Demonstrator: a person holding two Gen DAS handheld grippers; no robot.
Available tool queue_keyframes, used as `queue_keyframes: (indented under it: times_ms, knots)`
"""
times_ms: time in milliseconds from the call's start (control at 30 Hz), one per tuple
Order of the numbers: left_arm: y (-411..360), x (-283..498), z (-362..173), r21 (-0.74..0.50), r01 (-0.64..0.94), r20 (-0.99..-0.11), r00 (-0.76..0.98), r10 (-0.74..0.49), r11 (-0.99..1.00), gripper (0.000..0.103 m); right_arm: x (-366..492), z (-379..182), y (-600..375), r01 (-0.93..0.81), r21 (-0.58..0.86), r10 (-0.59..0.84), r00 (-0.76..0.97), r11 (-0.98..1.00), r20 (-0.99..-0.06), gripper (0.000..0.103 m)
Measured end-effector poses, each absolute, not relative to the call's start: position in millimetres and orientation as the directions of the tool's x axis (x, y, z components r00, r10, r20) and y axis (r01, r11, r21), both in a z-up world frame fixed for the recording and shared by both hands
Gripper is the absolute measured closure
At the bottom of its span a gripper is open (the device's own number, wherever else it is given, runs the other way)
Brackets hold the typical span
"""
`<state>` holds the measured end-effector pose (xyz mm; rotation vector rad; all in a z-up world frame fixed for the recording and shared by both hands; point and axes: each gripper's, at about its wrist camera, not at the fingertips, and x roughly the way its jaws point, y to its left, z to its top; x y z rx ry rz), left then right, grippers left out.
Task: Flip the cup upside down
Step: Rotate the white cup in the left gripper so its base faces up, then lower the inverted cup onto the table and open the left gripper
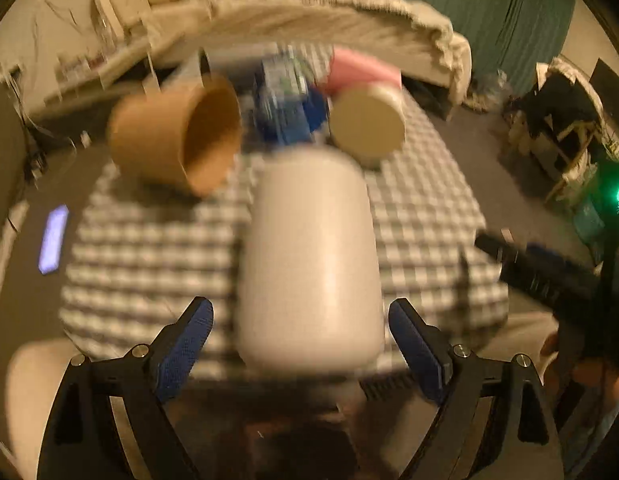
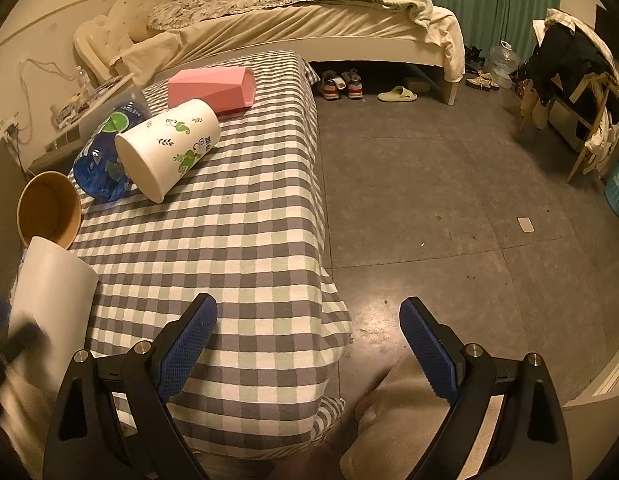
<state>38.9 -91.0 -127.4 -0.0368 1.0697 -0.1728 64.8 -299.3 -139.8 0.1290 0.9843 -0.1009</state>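
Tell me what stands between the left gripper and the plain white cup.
Nothing visible. The plain white cup lies right ahead of the open left gripper, between its fingers, on the checked cloth. The brown paper cup and the printed cup lie beyond it.

**Blurred left view, cup cut off in the right view**

The whole left wrist view is smeared by motion. The white cup there is a soft shape with no clear rim, and whether it touches the blue pads cannot be told. The bottle behind it is a blue smudge. In the right wrist view, the white cup runs off the left edge, its lower end lost in blur. The brown cup partly hides behind it.
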Motion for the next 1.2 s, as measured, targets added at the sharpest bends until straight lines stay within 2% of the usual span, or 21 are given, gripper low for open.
queue_keyframes:
  times_ms: [100, 133, 167, 533, 800, 1200]
  knots:
    - [-96.2, 41.4, -140.0, -0.1, 0.142, -0.878, 0.454, -0.154, 0.985, 0.013, 63.5, -140.4, -297.6, 0.142, 0.058, -0.03, 0.548, 0.988, -0.836, 0.01]
    - [-97.2, 43.8, -139.7, -0.095, 0.155, -0.876, 0.455, -0.156, 0.983, 0.018, 63.0, -140.7, -297.7, 0.141, 0.057, -0.03, 0.547, 0.988, -0.837, 0.01]
    - [-97.8, 45.3, -136.9, -0.095, 0.165, -0.873, 0.461, -0.162, 0.982, 0.031, 62.5, -141.3, -297.2, 0.142, 0.057, -0.03, 0.546, 0.988, -0.837, 0.01]
    - [-104.1, 75.6, -92.2, -0.06, 0.221, -0.837, 0.521, -0.17, 0.973, 0.031, 62.8, -141.0, -304.5, 0.155, 0.082, -0.016, 0.549, 0.985, -0.836, 0.01]
    - [-108.4, 99.7, -90.1, -0.048, 0.215, -0.819, 0.55, -0.162, 0.975, 0.031, 64.7, -140.8, -304.1, 0.156, 0.085, -0.014, 0.549, 0.984, -0.836, 0.01]
    - [-100.1, 69.3, -102.5, -0.071, 0.213, -0.831, 0.528, -0.176, 0.975, 0.031, 66.3, -141.0, -304.6, 0.159, 0.075, -0.024, 0.547, 0.984, -0.837, 0.01]
